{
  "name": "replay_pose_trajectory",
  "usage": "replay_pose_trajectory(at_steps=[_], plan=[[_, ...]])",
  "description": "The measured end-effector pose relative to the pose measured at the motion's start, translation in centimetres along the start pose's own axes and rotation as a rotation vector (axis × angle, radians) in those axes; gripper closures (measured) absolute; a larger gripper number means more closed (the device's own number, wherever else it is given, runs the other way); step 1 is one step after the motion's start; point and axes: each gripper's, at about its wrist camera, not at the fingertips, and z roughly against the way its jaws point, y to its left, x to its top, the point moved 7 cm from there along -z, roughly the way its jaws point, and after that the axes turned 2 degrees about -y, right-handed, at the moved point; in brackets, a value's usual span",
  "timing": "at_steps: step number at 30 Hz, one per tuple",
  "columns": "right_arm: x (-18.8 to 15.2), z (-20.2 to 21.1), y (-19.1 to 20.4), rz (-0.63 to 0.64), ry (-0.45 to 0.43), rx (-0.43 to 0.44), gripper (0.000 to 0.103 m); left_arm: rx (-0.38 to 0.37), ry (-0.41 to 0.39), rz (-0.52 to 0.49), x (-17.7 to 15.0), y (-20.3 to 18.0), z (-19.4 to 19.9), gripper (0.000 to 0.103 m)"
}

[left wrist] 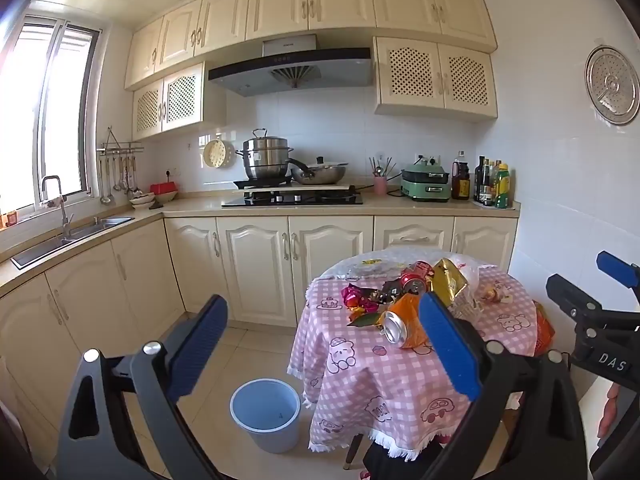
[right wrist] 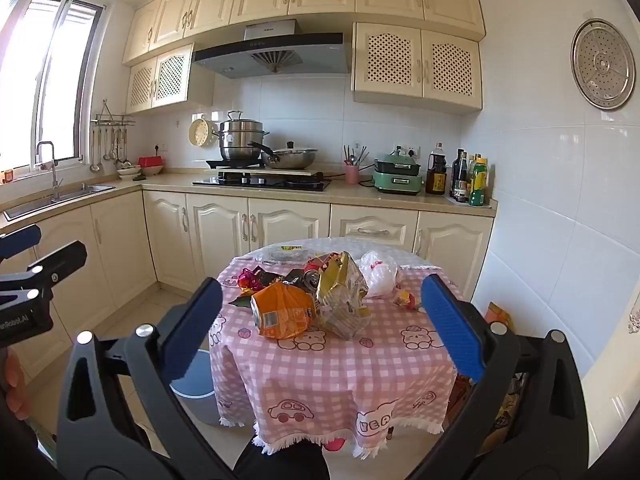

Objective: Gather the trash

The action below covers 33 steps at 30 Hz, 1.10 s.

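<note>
A small round table under a pink checked cloth [right wrist: 340,364] [left wrist: 380,376] bears a heap of trash: an orange can [right wrist: 282,312] [left wrist: 400,326] lying on its side, a red can [left wrist: 414,280], a gold wrapper [right wrist: 340,280] [left wrist: 448,280], a crumpled white plastic bag [right wrist: 378,272], and magenta foil [left wrist: 352,294]. A light blue bin [left wrist: 265,414] stands on the floor left of the table. My left gripper [left wrist: 324,344] is open, short of the table, nothing between its fingers. My right gripper [right wrist: 320,320] is open too, framing the heap from a distance.
Cream cabinets run along the back wall with a hob [right wrist: 262,182], pots, a green cooker [right wrist: 396,178] and bottles [right wrist: 472,178]. A sink [left wrist: 72,236] sits at the left under the window. An orange packet [right wrist: 498,314] shows to the right of the table by the white wall.
</note>
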Motion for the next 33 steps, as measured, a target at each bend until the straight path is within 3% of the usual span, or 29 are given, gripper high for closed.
replay_pose_trajectory(at_steps=[33], plan=[[-0.7, -0.9, 0.2, 0.006, 0.010, 0.002, 0.006, 0.008, -0.003, -0.003, -0.1, 0.5, -0.3, 0.009]])
